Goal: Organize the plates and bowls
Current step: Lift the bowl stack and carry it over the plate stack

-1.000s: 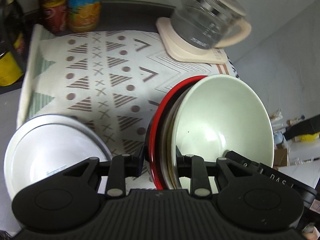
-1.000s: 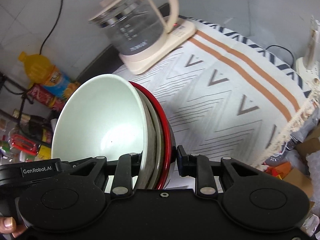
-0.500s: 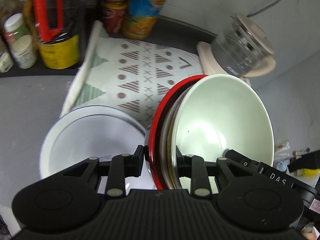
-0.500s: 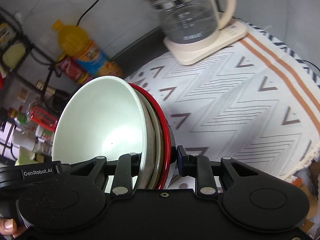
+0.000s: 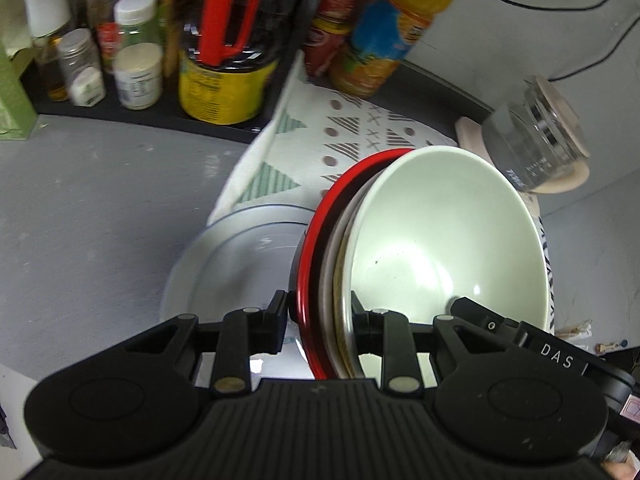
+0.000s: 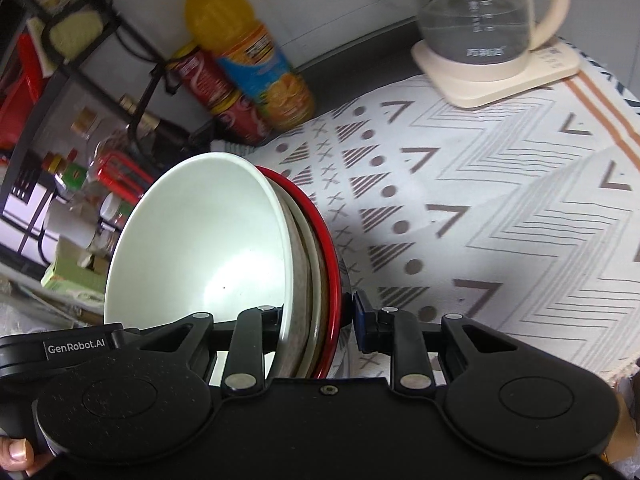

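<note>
Grey surface (image 5: 92,216) carried a patterned cloth (image 6: 500,216) and a white plate (image 5: 240,264). Above them a stack of bowls (image 5: 440,248) was in transport, the left tool (image 5: 320,320) and the right tool (image 6: 316,316) each clamped on its rim. Next it probably needed lowering onto the plate, clear of the kettle (image 6: 488,20) and the bottles (image 6: 248,64).

Left tool (image 5: 319,324) clamps nested bowl stack (image 5: 440,264) above white plate (image 5: 232,264); bottles behind blurred.
</note>
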Demonstrator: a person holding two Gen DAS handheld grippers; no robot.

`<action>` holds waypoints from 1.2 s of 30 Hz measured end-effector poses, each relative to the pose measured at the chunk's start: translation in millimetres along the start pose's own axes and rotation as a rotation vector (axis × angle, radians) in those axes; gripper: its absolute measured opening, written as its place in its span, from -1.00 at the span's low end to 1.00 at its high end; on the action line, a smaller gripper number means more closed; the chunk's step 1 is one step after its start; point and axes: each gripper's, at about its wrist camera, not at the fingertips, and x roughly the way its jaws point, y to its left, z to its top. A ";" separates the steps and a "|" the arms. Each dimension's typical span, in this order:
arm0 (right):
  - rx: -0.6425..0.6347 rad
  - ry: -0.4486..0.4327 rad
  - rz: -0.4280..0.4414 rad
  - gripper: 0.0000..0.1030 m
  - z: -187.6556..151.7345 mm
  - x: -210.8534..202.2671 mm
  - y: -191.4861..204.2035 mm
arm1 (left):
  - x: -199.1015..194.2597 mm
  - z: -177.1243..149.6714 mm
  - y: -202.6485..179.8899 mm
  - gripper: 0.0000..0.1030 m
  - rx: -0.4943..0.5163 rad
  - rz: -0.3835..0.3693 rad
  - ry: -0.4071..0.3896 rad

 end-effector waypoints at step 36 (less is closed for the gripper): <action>-0.073 0.122 -0.040 -0.49 -34.9 55.2 33.4 | 33.6 -13.7 67.9 -0.49 -0.103 0.010 0.068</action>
